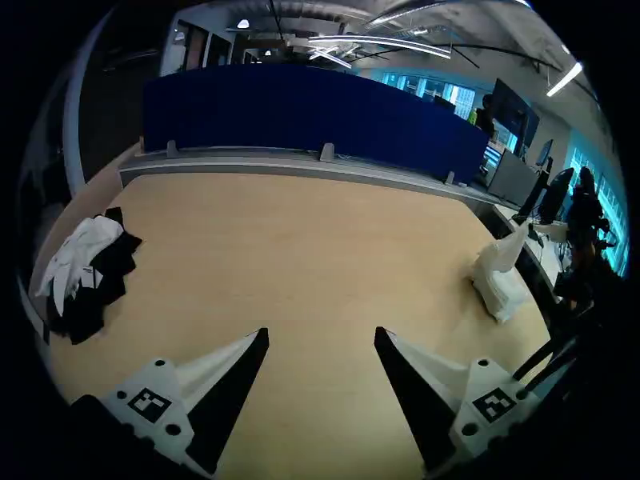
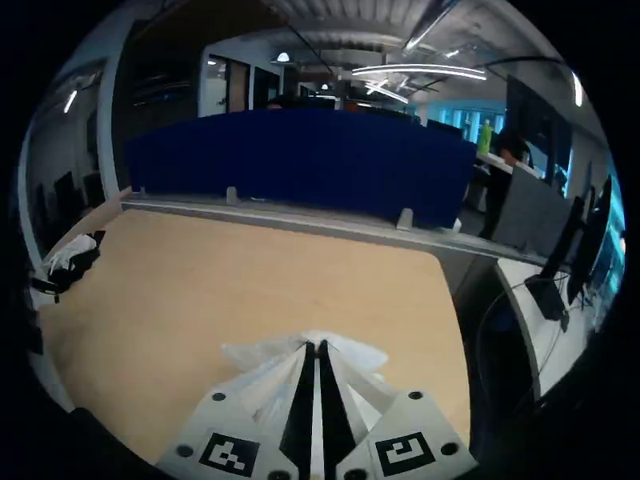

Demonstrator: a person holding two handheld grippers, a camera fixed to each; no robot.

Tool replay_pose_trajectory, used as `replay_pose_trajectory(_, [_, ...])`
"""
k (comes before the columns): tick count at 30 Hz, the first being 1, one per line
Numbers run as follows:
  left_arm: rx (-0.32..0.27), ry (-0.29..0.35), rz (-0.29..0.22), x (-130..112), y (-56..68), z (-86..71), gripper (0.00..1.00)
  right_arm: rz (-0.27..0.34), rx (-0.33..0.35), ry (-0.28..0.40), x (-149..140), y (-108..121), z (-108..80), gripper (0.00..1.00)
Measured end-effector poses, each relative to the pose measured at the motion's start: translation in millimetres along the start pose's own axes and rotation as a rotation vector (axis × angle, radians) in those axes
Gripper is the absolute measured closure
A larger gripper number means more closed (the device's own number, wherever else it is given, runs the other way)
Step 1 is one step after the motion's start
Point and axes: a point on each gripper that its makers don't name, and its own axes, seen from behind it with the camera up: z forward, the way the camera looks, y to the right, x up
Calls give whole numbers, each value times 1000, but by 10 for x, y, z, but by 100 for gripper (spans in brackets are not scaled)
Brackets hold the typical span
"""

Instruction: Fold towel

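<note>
Fingers of the right gripper (image 2: 314,346) pinch tight on the crumpled white towel (image 2: 252,354); the left gripper (image 1: 320,332) is spread wide, holding nothing. No fold shows yet, so nearly all the folding seems left.

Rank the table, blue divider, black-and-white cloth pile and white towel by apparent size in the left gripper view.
1. table
2. blue divider
3. black-and-white cloth pile
4. white towel
The last two lie near the fisheye edges at different distances, so their order is less sure.
</note>
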Motion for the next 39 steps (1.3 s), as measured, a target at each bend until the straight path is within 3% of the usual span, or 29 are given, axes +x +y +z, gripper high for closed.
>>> replay_pose_trajectory(11, [0, -4, 10, -39, 25, -14, 2, 95, -64, -66, -601, 269, -110, 96])
replay_pose_trajectory(26, [6, -1, 21, -56, 19, -69, 2, 241, -130, -135, -1275, 436, -280, 96])
replay_pose_trajectory(39, [8, -4, 32, -87, 41, -90, 2, 305, -174, -227, -1793, 472, -189, 96])
